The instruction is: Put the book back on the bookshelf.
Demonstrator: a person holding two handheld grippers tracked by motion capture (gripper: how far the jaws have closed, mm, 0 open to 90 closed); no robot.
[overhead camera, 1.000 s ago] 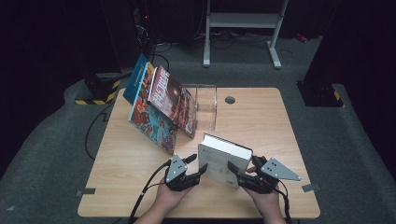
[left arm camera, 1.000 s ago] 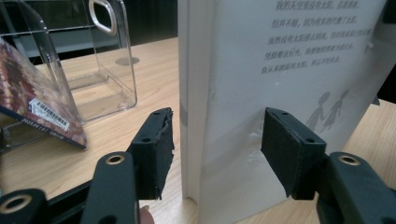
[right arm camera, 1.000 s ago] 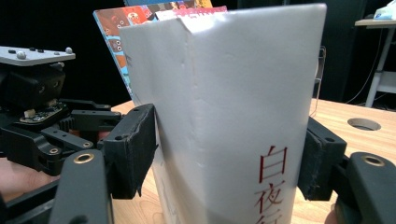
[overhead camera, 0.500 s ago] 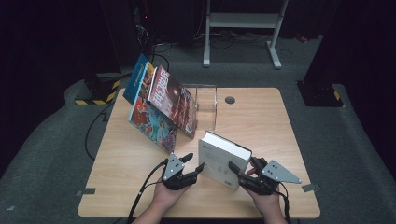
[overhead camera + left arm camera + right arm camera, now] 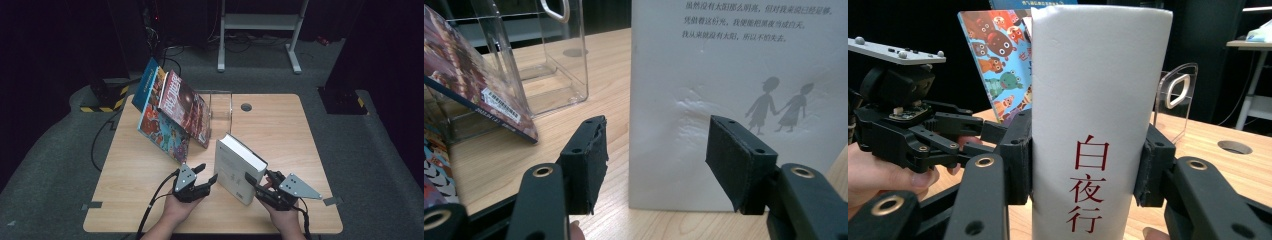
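Since the earlier high view, the right gripper (image 5: 256,183) has been closing its jaws on the spine of the white book (image 5: 239,169), and the left gripper (image 5: 207,176) has drawn back slightly from the book's cover; the book itself stands where it stood. In the right gripper view the two black pads press against both sides of the rounded white spine with red characters, which rises through the centre of the frame, so this gripper (image 5: 1088,167) is pinching the book. The white book stands upright on the wooden table (image 5: 280,130), just below the centre of the high view, between the two hands.

In the left gripper view the jaws are spread with nothing between them, and the gripper (image 5: 656,160) faces the book's pale cover (image 5: 744,75), which takes up the right half of that frame and carries two small grey figures holding hands. The pads stand just short of the cover, not touching it.

At the upper left of the high view, colourful picture books (image 5: 170,112) lean tilted against a clear acrylic stand (image 5: 221,105), well apart from the white book. A round hole (image 5: 245,107) sits in the tabletop beside the stand.
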